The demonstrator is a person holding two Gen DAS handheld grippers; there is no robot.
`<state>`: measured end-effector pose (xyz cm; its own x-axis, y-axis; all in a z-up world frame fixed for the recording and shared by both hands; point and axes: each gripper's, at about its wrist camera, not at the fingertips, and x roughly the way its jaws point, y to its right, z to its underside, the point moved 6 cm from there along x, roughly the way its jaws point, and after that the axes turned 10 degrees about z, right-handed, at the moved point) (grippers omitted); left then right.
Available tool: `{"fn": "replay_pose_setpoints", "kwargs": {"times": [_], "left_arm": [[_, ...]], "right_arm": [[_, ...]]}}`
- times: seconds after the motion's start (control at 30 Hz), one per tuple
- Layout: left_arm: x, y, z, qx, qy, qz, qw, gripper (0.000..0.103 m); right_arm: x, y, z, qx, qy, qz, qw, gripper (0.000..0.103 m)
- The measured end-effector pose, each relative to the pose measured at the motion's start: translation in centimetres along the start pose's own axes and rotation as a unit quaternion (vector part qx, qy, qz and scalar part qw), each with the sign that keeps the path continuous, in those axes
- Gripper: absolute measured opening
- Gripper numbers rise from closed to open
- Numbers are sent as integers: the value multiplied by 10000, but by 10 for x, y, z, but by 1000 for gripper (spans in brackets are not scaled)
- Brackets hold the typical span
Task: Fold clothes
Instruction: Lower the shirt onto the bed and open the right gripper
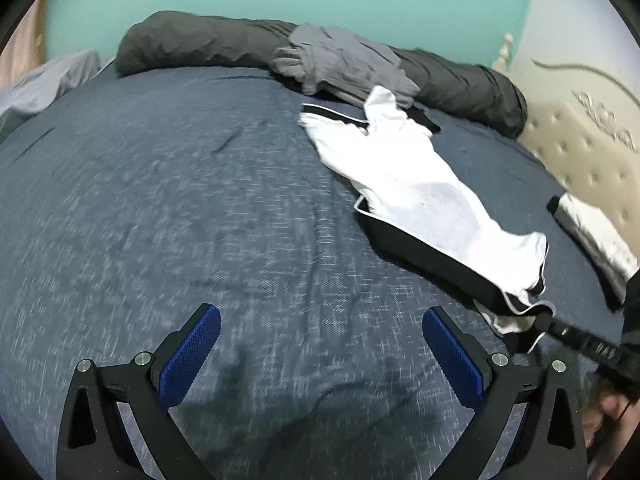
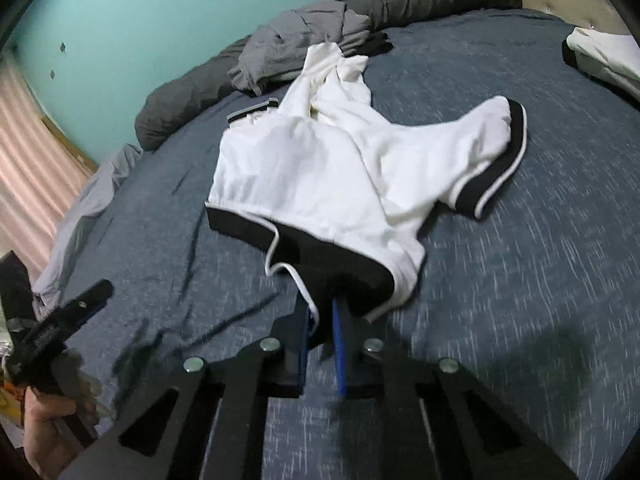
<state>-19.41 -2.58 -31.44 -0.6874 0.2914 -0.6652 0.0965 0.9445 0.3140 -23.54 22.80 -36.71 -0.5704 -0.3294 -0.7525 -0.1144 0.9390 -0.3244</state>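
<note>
A white garment (image 1: 404, 176) with black, white-piped trim lies crumpled on the blue bed cover (image 1: 160, 200). In the right wrist view the white garment (image 2: 320, 168) spreads out ahead, its black hem nearest me. My right gripper (image 2: 322, 312) is shut on that black hem, with the piped edge pinched between the blue pads. The left wrist view shows the right gripper (image 1: 548, 320) at the garment's near corner. My left gripper (image 1: 320, 316) stands open over bare bed cover, left of the garment, with nothing between its fingers. The left gripper (image 2: 92, 292) appears at the left edge, held by a hand (image 2: 48, 432).
A grey pile of clothes (image 1: 340, 60) lies on a long dark grey roll (image 1: 192, 40) along the wall. A folded black and white garment (image 1: 592, 232) sits by the beige tufted headboard (image 1: 580, 148). A light grey sheet (image 2: 80, 216) hangs off the bed's far left edge.
</note>
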Motion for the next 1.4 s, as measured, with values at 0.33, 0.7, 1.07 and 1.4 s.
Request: {"fn": "replay_pose_setpoints", "kwargs": {"times": [0.33, 0.7, 1.07, 1.4], "left_arm": [[71, 25, -17, 789, -505, -192, 9954, 103], [119, 40, -23, 1739, -804, -466, 9804, 97], [129, 41, -29, 2263, -732, -704, 9687, 85], [123, 46, -55, 2447, -330, -752, 9661, 66]], "right_arm": [[2, 20, -14, 483, 66, -281, 9984, 8], [15, 38, -23, 618, 36, -322, 9976, 8], [21, 40, -27, 672, 2, -394, 9970, 8], [22, 42, -27, 695, 16, -384, 9968, 8]]}}
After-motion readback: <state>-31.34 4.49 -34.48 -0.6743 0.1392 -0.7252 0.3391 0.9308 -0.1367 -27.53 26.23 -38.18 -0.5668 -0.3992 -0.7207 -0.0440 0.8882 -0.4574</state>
